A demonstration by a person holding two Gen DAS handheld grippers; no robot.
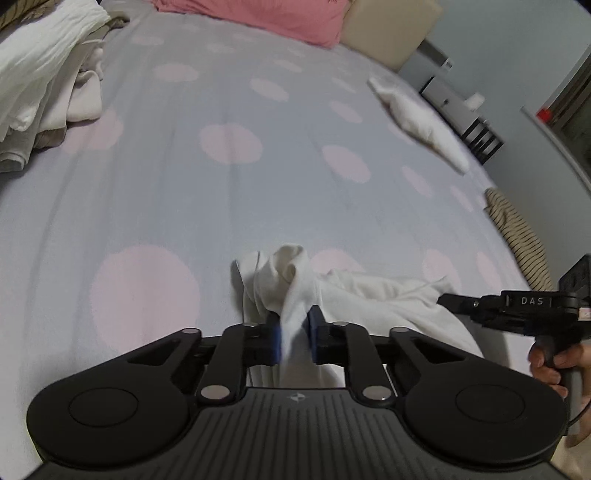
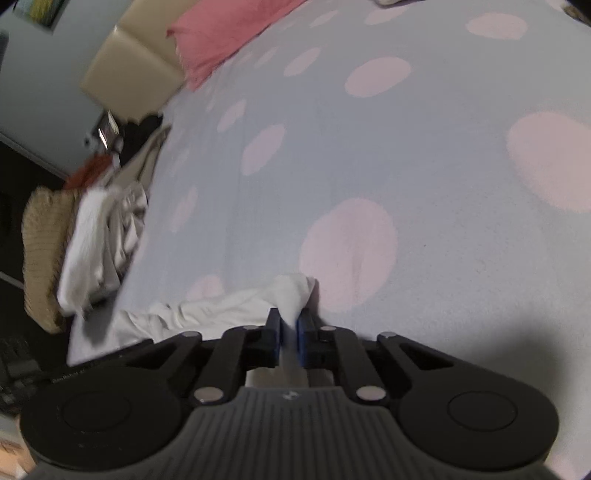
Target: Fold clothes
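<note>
Low over the spotted bed (image 1: 221, 206), each level hand-held gripper, left (image 1: 294, 338) and right (image 2: 289, 341), pinches the white garment (image 1: 369, 291).

Two grippers are in view, the left gripper (image 1: 294, 341) and the right gripper (image 2: 289, 341), each with jaws closed on one white garment (image 1: 369, 291). On the bed (image 1: 221, 184): one pink pillow (image 1: 258, 14) at twelve o'clock, one folded white cloth (image 1: 421, 122) at two o'clock, one striped garment (image 1: 517, 236) at three o'clock, and one clothes pile (image 1: 44, 81) at ten o'clock.

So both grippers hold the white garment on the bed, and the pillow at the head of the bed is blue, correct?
Not quite. The pillow is pink, not blue; the left wrist view shows it. The rest holds: the left gripper and right gripper are each shut on the white garment on the bed.
</note>
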